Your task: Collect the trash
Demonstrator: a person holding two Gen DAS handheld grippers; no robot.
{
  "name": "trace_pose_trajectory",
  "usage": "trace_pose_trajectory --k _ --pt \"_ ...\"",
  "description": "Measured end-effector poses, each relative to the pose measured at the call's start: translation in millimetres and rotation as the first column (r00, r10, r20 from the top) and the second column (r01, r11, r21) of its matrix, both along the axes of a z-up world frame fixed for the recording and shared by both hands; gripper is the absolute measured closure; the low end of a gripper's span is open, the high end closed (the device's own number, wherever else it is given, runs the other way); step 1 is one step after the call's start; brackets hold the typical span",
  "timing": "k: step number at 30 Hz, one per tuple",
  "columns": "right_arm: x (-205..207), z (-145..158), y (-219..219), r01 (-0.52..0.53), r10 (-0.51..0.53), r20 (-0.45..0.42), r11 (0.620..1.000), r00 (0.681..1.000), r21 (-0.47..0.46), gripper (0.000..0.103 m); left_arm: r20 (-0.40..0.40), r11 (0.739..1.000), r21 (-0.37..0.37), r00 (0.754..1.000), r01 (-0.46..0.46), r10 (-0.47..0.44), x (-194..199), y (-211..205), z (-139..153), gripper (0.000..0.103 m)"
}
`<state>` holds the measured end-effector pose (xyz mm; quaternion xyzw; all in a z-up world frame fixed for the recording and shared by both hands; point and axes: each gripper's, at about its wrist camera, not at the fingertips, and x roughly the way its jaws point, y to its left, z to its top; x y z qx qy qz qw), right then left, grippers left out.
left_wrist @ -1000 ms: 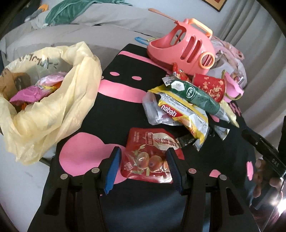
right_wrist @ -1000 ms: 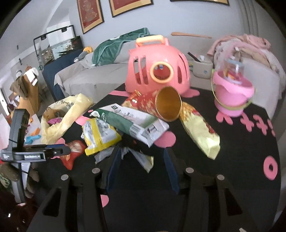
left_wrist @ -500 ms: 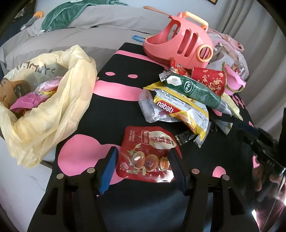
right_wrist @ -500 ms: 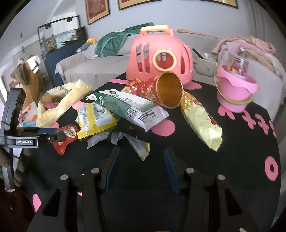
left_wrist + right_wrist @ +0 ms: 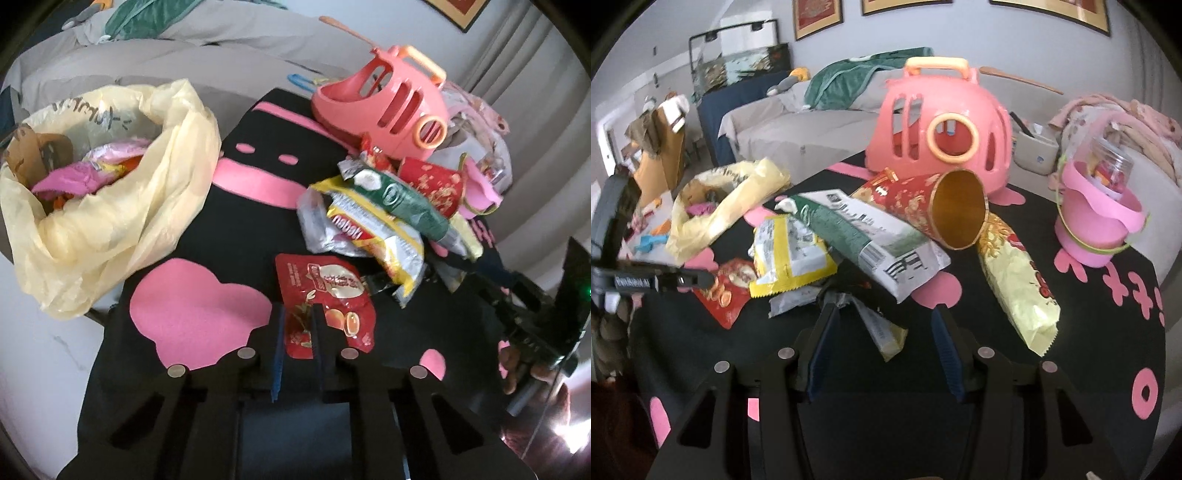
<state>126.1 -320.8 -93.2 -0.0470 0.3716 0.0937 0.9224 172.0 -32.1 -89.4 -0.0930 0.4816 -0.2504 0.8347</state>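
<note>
My left gripper (image 5: 298, 314) is shut on the near edge of a red snack packet (image 5: 325, 295) lying on the black table; the packet also shows in the right wrist view (image 5: 727, 291). A yellow plastic bag (image 5: 103, 192) holding wrappers stands open at the table's left. A pile of trash lies to the right: a yellow "nabati" wrapper (image 5: 373, 236), a green-white wrapper (image 5: 864, 236), a red paper cup (image 5: 934, 210) on its side and a pale yellow chip bag (image 5: 1019, 284). My right gripper (image 5: 882, 325) is open just before a small crumpled wrapper (image 5: 882, 328) at the pile's near edge.
A pink plastic carrier (image 5: 942, 122) stands behind the pile and a pink bucket (image 5: 1097, 214) with a jar at the right. The table (image 5: 1089, 369) is black with pink shapes. A grey sofa (image 5: 147, 55) lies beyond.
My left gripper has closed from wide open onto the red snack packet's near edge. My right gripper has moved closer to the pile and stayed open.
</note>
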Motion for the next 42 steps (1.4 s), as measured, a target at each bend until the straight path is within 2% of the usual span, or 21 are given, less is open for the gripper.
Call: trace_pose_trajectory --k 4,7,13,18,21,25,32,33,35,38,42 --pt "8 -1 6 -0.070 0.070 -0.005 0.998 0.998 0.010 0.054 0.040 1.000 -0.004 0.999 0.002 -0.002 -4 4 12 0.093" --pt "21 -4 7 -0.079 0.079 -0.028 0.997 0.996 0.011 0.053 0.074 1.000 0.006 0.997 -0.011 0.010 -5 10 20 0.094" --pt "29 -22 12 -0.060 0.070 -0.137 0.995 0.988 0.080 0.052 0.092 0.999 0.005 0.995 -0.044 0.043 0 29 26 0.094" --pt "-5 -23 41 -0.216 0.248 -0.184 0.961 0.951 0.175 0.053 0.088 0.999 0.004 0.995 -0.045 0.044 1 38 25 0.094" --pt "-20 -14 56 -0.264 0.277 -0.131 0.959 0.952 0.106 0.053 0.086 0.999 0.003 0.995 -0.045 0.045 0 40 24 0.094" --pt "-15 -2 65 -0.261 0.261 -0.056 0.965 0.964 0.007 0.053 0.080 0.999 -0.015 0.996 -0.043 0.044 -3 42 23 0.093" --pt "26 -23 81 -0.303 0.293 -0.119 0.950 0.949 -0.072 0.053 0.063 0.999 -0.052 0.998 -0.012 0.016 -7 45 18 0.092" --pt "29 -26 83 -0.306 0.296 -0.128 0.949 0.947 -0.070 0.054 0.057 0.998 -0.055 0.998 -0.009 0.012 -6 45 17 0.091" --pt "31 -29 83 -0.298 0.289 -0.129 0.953 0.949 -0.056 0.068 0.036 0.998 -0.070 0.999 -0.008 0.010 -4 46 12 0.091" --pt "25 -27 79 -0.277 0.275 -0.124 0.961 0.953 -0.003 0.070 0.006 0.994 -0.106 1.000 -0.025 0.026 1 49 6 0.083" --pt "13 -25 65 -0.228 0.228 -0.123 0.974 0.966 0.013 0.073 -0.041 0.984 -0.170 0.998 -0.056 0.050 8 55 -2 0.076"
